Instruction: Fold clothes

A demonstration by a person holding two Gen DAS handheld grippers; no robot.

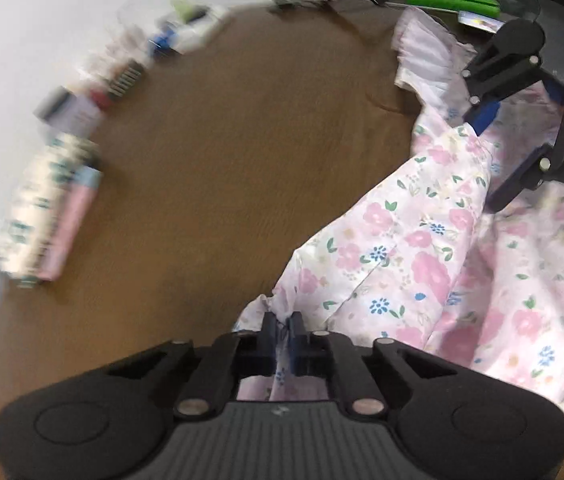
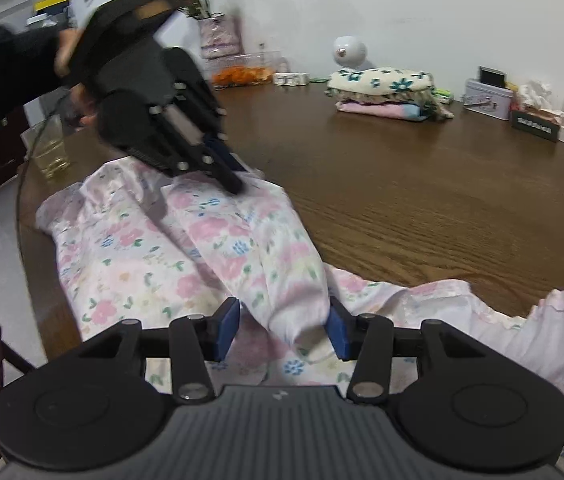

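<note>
so closest to me, my left tool [image 1: 285, 326] is pinched tight on a ruffled edge of the floral garment [image 1: 422, 248], with a bit of cloth squeezed between the blue pads, while my right tool [image 2: 284, 330] is spread wide with a raised fold of the same garment sitting between the pads, not gripped as far as i can see. the garment is sprawled across the near side of the brown counter [image 2: 422, 184], bunched and half doubled over, one ruffled sleeve trailing off to the right. my take: a fold is underway, so i'd want the right tool to close on that ridge low and square, then carry both edges at the same height so the cloth lands flat rather than twisted. keep the pinched ruffle taut, this fabric looks slippery. farther back there's a folded stack [image 2: 386, 92] by the wall, next to a tin [image 2: 488, 98]. the left view is smeared with motion blur, so the stuff along the counter's far edge is mush. can't tell how many layers are under the ridge, and the garment's near hem is hidden under my tools.
</note>
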